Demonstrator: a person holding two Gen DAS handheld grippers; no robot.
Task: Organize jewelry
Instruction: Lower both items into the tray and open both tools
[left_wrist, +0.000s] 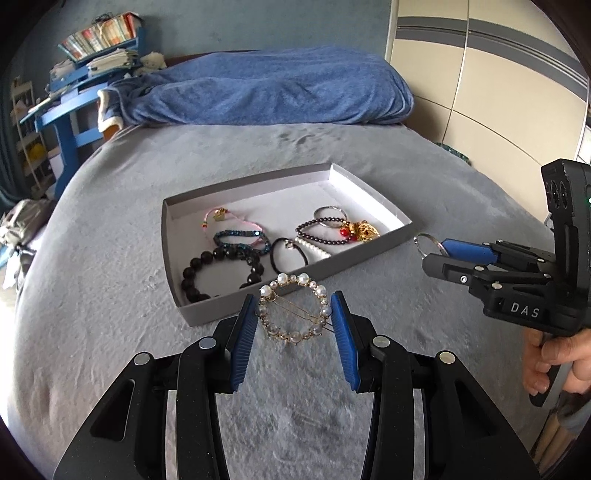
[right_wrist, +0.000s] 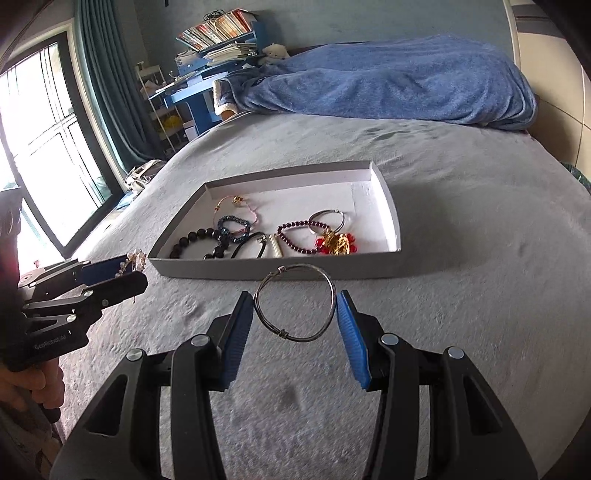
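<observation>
left tongs (left_wrist: 294, 314): clamped on pearl hoop (left_wrist: 293, 309) | right tongs (right_wrist: 295, 312): clamped on silver bangle (right_wrist: 295, 302) | both near grey tray (left_wrist: 295, 258) on bed (left_wrist: 110, 258)

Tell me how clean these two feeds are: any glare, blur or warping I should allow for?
Left wrist view: evenly lit, the pearl hair clip in the left tongs is sharp, and fisheye bows the gray tray edges. Right wrist view: the window is blown out white at left, the bedspread smears toward the right rim, but the silver bangle in the right tongs stays crisp.
</observation>
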